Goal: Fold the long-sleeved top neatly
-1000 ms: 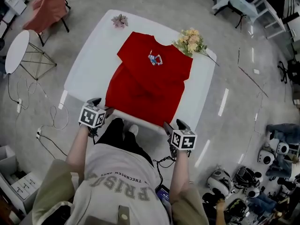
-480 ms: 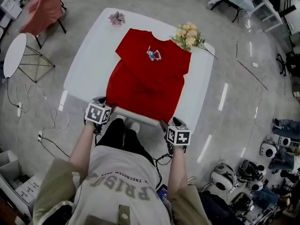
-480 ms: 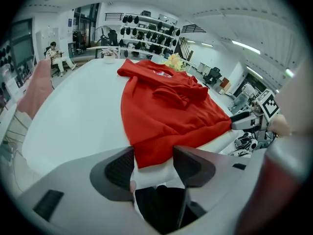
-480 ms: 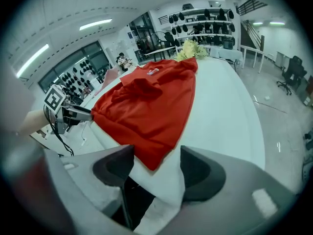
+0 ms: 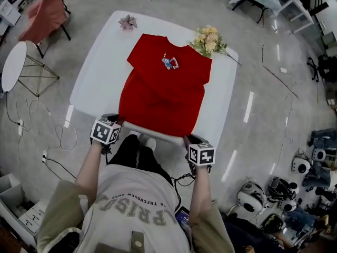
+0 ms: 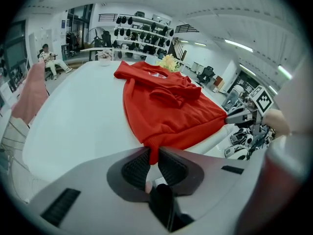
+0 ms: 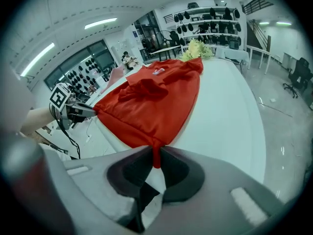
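Red top (image 5: pixel 166 96) (sleeves seemingly folded in, unclear) has hem corners pinched by just-closed left gripper (image 6: pixel 152 156) and right gripper (image 7: pixel 156 159).

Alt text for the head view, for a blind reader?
The left gripper and right gripper, jaws just closed, pinch the near hem corners of a red long-sleeved top spread on a white table. Yellow flowers and a pink flower lie at the table's far end.

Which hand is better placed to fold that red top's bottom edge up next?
Neither: left tongs and right tongs have each just closed on a near hem corner of the red top, on their own sides, so both should probably lift together.
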### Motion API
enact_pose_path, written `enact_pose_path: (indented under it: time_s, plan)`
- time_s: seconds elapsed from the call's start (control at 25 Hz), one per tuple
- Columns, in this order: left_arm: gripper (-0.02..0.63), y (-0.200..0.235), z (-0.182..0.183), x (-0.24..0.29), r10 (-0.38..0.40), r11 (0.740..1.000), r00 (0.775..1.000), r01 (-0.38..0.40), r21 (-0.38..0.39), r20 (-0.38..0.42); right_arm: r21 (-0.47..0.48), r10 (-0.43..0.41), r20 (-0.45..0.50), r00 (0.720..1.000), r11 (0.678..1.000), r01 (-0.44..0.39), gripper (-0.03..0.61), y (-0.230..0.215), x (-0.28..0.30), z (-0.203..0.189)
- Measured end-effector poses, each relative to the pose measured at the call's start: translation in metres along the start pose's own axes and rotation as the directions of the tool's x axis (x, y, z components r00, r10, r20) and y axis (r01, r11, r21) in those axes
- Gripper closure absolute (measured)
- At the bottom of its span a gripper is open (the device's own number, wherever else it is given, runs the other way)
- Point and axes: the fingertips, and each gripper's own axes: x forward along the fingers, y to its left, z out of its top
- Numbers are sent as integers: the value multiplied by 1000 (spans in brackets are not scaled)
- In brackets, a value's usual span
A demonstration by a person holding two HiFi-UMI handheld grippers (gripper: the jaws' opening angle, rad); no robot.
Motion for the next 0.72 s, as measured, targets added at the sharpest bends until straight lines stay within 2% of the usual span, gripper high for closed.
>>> enact_pose_path:
  time_s: [0.28,0.56,0.72]
  plan:
    - [578,-13,-20,-31,-42,997,999,44,67,-28,-67,84,-22,996,994,-85,540,25,-24,-17]
    - [580,-32,-67,-56,-61,996,995,66,57,-83,-122,156,-68,985,979,-164,541,50,-47,-54]
    - [580,-46,-99,-66,-65,997,991,68,24,-120,-134,197,-104,975,969,-210,541,61,-58,-77]
